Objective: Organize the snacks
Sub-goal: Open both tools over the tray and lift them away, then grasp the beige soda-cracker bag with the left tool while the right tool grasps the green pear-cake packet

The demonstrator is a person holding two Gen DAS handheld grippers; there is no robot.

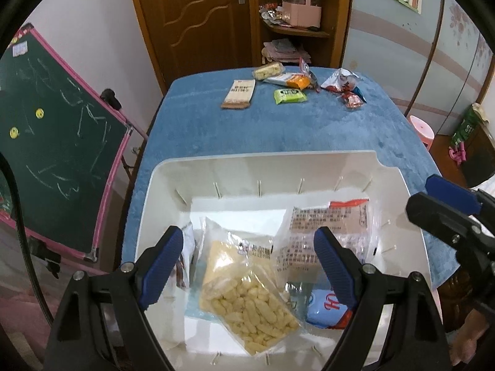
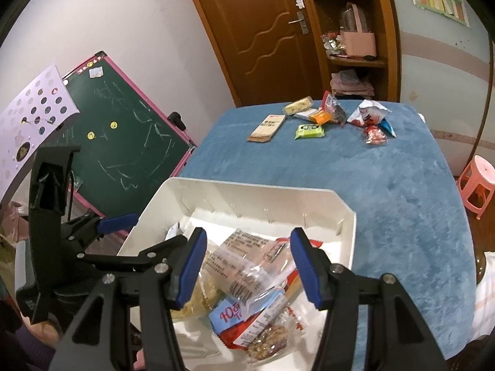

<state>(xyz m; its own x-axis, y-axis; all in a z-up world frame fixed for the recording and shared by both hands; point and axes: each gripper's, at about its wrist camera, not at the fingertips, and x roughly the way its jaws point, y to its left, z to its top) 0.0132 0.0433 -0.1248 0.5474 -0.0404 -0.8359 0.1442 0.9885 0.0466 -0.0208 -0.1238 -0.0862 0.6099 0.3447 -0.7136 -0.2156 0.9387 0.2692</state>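
Note:
A white bin (image 1: 263,157) stands on the near end of the blue-covered table (image 1: 309,126). In it lie a bag of yellow puffs (image 1: 247,303), a clear printed packet (image 1: 328,225) and a blue-and-red packet (image 1: 324,309). My left gripper (image 1: 247,235) hangs wide open above the puffs, holding nothing. My right gripper (image 2: 249,238) hovers open over the clear packet (image 2: 247,266) and the blue-and-red packet (image 2: 238,318), its pads apart from them. Loose snacks sit at the far end: a beige wafer pack (image 1: 238,93), a green packet (image 1: 289,95), an orange packet (image 1: 290,80) and red-and-white packets (image 1: 340,83).
A green chalkboard with a pink frame (image 1: 52,160) leans close to the table's left side. A pink stool (image 2: 476,185) stands off the right edge. Behind the table are a wooden door (image 1: 198,15) and a corner shelf (image 1: 297,31). Bare blue cloth lies between bin and loose snacks.

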